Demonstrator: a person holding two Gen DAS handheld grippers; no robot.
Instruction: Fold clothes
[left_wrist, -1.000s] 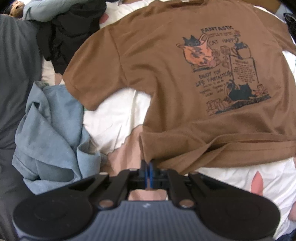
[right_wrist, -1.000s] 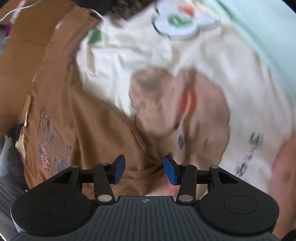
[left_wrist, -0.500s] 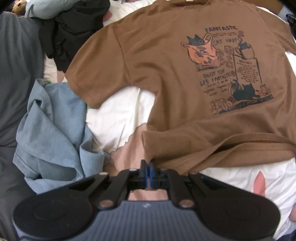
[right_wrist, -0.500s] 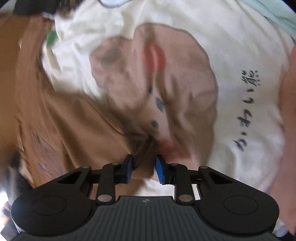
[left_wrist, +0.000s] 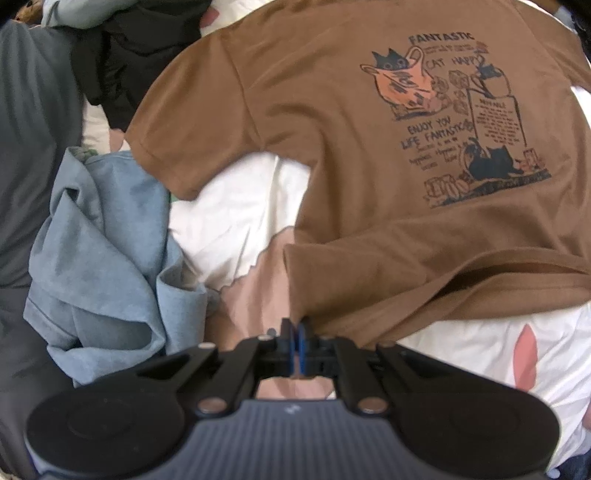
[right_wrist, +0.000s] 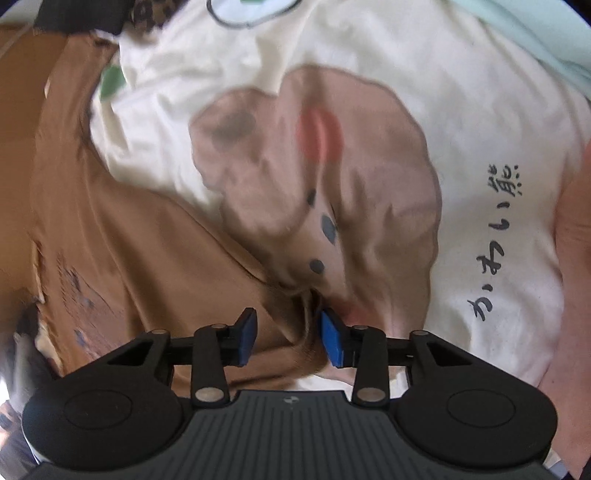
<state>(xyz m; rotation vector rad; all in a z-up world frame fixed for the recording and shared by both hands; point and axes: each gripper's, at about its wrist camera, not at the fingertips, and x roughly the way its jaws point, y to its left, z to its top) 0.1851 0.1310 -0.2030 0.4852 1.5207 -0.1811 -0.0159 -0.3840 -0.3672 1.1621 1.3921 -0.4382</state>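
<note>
Gripping brown T-shirt (left_wrist: 332, 155) hem: left tongs (left_wrist: 296, 345) closed.

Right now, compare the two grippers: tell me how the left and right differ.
The left gripper is pinched shut on the hem corner of the brown T-shirt, while the right gripper stands with a gap between its pads. The left grips a thin edge; the right straddles a bunched fold of the same shirt without clearly pressing it. Both point down at the hem over the cream bedsheet.
</note>
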